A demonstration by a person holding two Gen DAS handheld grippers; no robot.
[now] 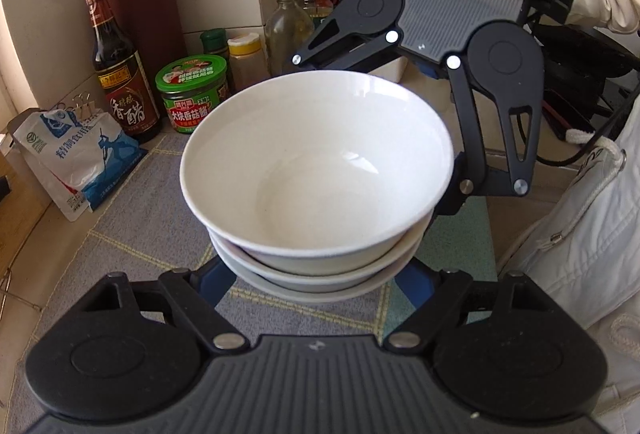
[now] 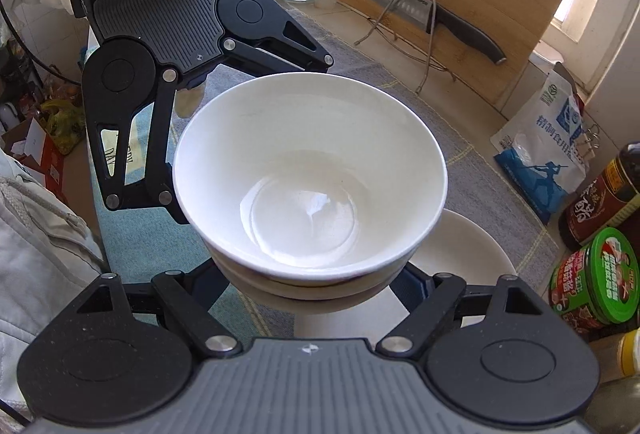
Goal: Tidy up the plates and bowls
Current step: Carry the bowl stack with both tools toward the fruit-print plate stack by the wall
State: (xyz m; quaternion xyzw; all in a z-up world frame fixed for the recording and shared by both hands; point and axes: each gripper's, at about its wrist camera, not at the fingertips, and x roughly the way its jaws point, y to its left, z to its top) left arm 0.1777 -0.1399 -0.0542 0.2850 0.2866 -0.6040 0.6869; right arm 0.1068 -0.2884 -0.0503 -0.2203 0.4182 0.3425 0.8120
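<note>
The left claw (image 1: 320, 274) fills the bottom of its own view, fingers spread wide, blue pads (image 1: 218, 280) at lower centre; the right claw (image 2: 316, 284) sits likewise, fingers apart; each shows in the other's view, upper right and upper left, angled down toward the frame's centre.

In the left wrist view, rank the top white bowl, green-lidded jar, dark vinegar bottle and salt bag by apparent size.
1. top white bowl, nearest the camera
2. salt bag
3. dark vinegar bottle, close to the bag, so unsure
4. green-lidded jar
</note>
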